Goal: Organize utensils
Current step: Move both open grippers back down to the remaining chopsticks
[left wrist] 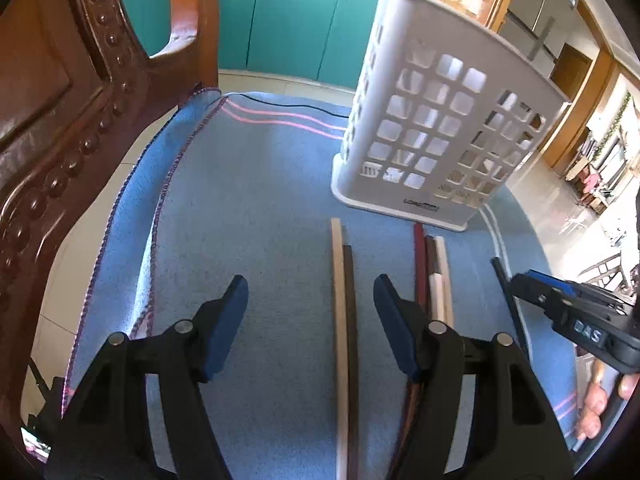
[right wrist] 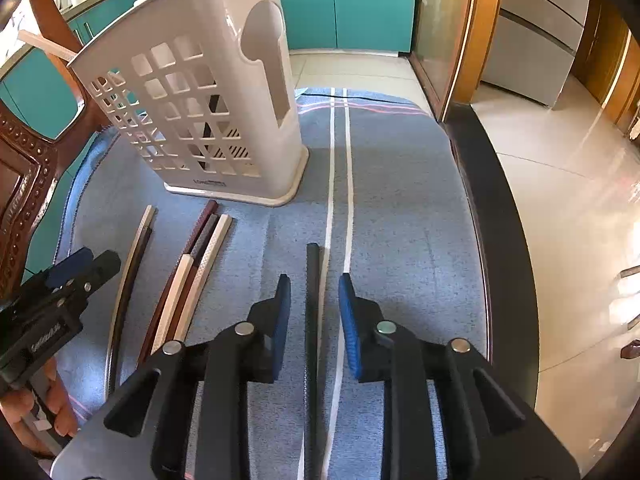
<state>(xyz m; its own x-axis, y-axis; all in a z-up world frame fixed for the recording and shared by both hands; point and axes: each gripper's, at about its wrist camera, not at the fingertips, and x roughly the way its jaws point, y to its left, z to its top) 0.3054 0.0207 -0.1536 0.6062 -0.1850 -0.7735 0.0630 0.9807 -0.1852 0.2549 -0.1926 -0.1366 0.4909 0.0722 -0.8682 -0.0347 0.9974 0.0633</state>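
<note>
A white perforated utensil holder point(left wrist: 436, 128) stands on the blue cloth; it also shows in the right wrist view point(right wrist: 208, 112). Chopsticks lie in front of it: a pale and dark pair point(left wrist: 343, 300), a bunch of red, brown and cream ones point(left wrist: 434, 276), and one black chopstick point(right wrist: 312, 304). My left gripper point(left wrist: 310, 300) is open, with the pale and dark pair lying between its fingers. My right gripper point(right wrist: 314, 300) is open, its fingers on either side of the black chopstick, low over the cloth. The right gripper also shows in the left wrist view point(left wrist: 516, 280).
A carved wooden chair point(left wrist: 60, 112) stands close on the left. The blue cloth point(right wrist: 400, 208) covers the table, whose dark edge point(right wrist: 496, 240) runs along the right. Teal cabinets point(left wrist: 288, 16) are behind. A black cable point(left wrist: 296, 103) lies at the far edge.
</note>
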